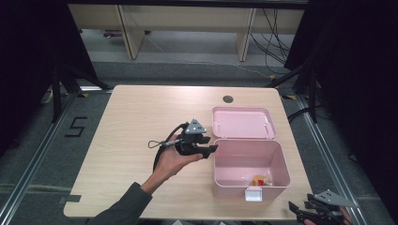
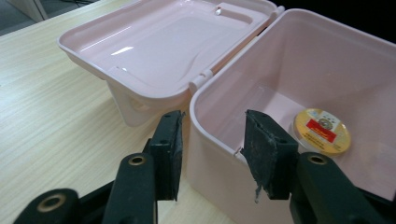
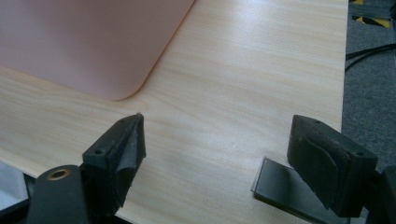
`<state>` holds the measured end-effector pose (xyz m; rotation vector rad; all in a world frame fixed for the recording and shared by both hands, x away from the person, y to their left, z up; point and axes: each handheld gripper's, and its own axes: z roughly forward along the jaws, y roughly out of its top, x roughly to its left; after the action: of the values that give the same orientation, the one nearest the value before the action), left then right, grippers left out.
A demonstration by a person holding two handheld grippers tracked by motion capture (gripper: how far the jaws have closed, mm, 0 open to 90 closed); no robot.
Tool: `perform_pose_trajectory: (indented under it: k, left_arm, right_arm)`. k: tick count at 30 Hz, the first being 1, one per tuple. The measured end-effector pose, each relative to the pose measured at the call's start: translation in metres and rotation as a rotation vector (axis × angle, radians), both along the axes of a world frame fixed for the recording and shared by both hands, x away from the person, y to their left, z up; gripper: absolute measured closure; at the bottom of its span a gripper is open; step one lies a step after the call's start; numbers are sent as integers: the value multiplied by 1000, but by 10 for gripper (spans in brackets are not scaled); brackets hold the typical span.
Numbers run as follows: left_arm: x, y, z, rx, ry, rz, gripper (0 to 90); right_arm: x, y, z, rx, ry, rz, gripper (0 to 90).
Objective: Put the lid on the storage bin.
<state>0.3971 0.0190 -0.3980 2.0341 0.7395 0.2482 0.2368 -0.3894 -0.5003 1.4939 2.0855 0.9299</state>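
An open pink plastic box [image 1: 282, 157] stands on the right half of the wooden table [image 1: 141, 117], its lid [image 1: 241, 123] laid back behind it. A small round yellow tin with a red label [image 1: 260, 180] lies on the box floor. A hand holds my left gripper [image 1: 212, 150] level at the box's left wall, jaws pointing right. In the left gripper view the jaws of the left gripper [image 2: 214, 119] stand apart, with the rim corner of the box [image 2: 303, 56] between them untouched and the tin [image 2: 322, 130] beyond. My right gripper [image 1: 300, 202] stands open by the table's near right corner.
A white latch [image 1: 253, 193] hangs on the box's front wall. In the right gripper view the open right gripper [image 3: 219, 121] faces bare tabletop [image 3: 243, 70], the pink box wall [image 3: 84, 42] at upper left, and a dark flat strip [image 3: 278, 186] at the table edge. A dark cable hole [image 1: 228, 99] lies behind the lid.
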Motion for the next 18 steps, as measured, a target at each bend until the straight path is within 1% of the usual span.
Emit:
perform_pose_trajectory:
  k: [1,2,3,6,7,8,9,10,11,12,13,14,15,16,17,18]
  left_arm:
    - [3,-3,1,17,4,3,571]
    - [3,-3,1,17,4,3,574]
    - [5,-5,1,22,9,4,574]
    - [9,-11,-1,53,13,15,597]
    - [11,-12,-1,61,18,9,607]
    - [12,-16,-2,72,23,22,625]
    - [12,-16,-2,72,23,22,635]
    - [13,-17,-3,75,30,20,635]
    - [14,-18,-4,88,33,16,644]
    - [15,-20,-5,94,39,16,653]
    - [16,-21,-6,103,41,18,660]
    - [17,-21,-7,105,46,17,669]
    - [18,-22,-7,105,49,20,676]
    - [19,-22,-8,103,53,20,683]
    - [19,-23,-7,110,50,24,691]
    - [20,-25,-7,114,51,26,703]
  right_arm:
    - [0,0,0,3,2,0,204]
    - [0,0,0,3,2,0,204]
    - [0,2,-1,28,17,-2,204]
    - [0,1,-1,20,12,-4,204]
    - [0,1,-1,19,9,-2,204]
    - [0,1,0,30,21,-14,204]
    - [0,1,0,30,21,-14,204]
    - [1,-1,0,5,3,-2,204]
    - [1,0,1,8,7,-5,204]
    - [2,-1,1,2,-2,0,205]
    - [3,-1,1,13,2,1,205]
    - [3,0,3,29,17,-19,205]
    - [5,-2,4,12,-1,-8,205]
    - [7,-2,6,20,1,-7,205]
    - [10,-3,8,7,-11,0,206]
    - [12,-3,10,3,-10,0,210]
